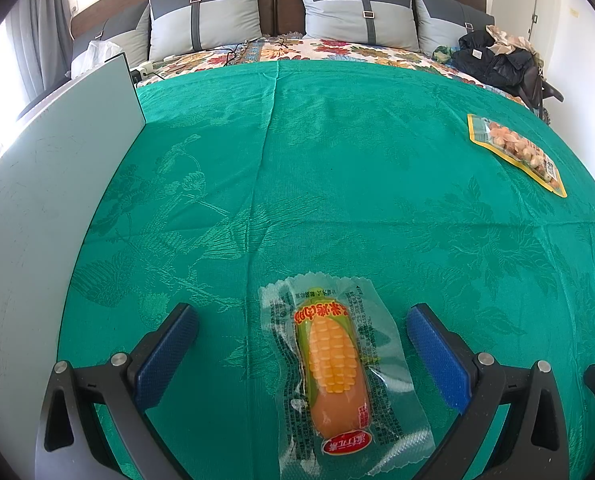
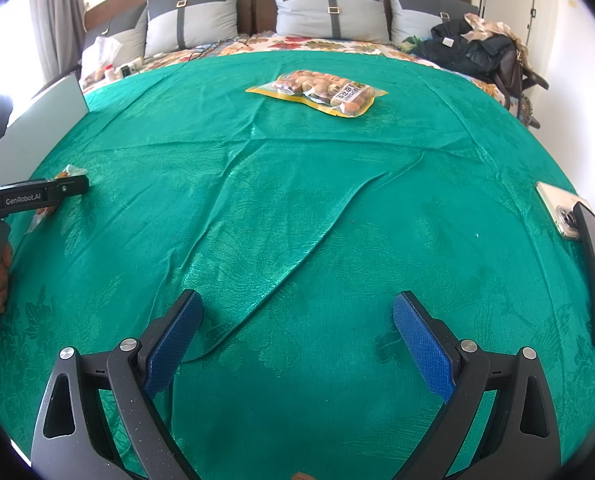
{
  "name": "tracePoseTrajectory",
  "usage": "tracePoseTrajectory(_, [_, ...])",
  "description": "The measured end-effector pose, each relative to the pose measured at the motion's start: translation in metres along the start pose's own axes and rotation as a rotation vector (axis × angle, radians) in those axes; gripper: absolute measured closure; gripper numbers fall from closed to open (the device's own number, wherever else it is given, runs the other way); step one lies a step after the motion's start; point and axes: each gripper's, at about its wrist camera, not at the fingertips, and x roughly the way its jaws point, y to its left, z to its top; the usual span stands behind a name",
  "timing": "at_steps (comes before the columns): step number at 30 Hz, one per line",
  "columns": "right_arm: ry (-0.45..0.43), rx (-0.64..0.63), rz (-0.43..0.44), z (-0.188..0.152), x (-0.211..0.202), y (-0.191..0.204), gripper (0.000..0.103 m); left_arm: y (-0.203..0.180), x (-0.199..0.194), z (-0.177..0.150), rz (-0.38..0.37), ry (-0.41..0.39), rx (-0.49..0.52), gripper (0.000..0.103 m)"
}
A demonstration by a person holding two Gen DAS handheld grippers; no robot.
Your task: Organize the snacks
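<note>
The left tool (image 1: 302, 336) hung spread wide around the clear-wrapped orange corn-shaped sausage (image 1: 333, 364) on the green cloth (image 1: 337, 168) (likely lining up a grab). The right tool (image 2: 297, 330) gaped empty, the yellow-edged peanut bag (image 2: 317, 92) at twelve o'clock.

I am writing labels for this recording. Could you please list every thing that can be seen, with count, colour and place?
corn sausage pack: 1, clear wrapper, yellow-orange, between left gripper fingers, on cloth
peanut bag: 1, yellow-edged, far on cloth
green cloth: 1, covers the bed
grey board: 1, pale grey, left edge
phones: 2, one pale, one black, right edge
pillows: 4, grey, at headboard
dark clothes: pile, far right
left gripper: 1, black, blue pads, open
right gripper: 1, black, blue pads, open, nothing between
</note>
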Motion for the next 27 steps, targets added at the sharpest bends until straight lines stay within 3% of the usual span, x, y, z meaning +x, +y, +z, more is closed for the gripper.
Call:
tracePoseTrajectory(16, [0.002,-0.001,0.004,0.000,0.000,-0.001,0.005,0.000,0.000,0.000,0.000,0.000,0.000,0.000])
tracePoseTrajectory(19, [0.049,0.017,-0.003,0.007,-0.002,-0.006,0.007,0.000,0.000,0.000,0.000,0.000,-0.001,0.000])
tracePoseTrajectory(23, [-0.032,0.107,0.046,0.043,-0.008,-0.034,0.007,0.000,0.000,0.000,-0.001,0.000,-0.001,0.000])
tracePoseTrajectory(27, [-0.082,-0.063,0.075,0.121,0.021,-0.052,0.007,0.000,0.000,0.000,0.000,0.000,-0.001,0.000])
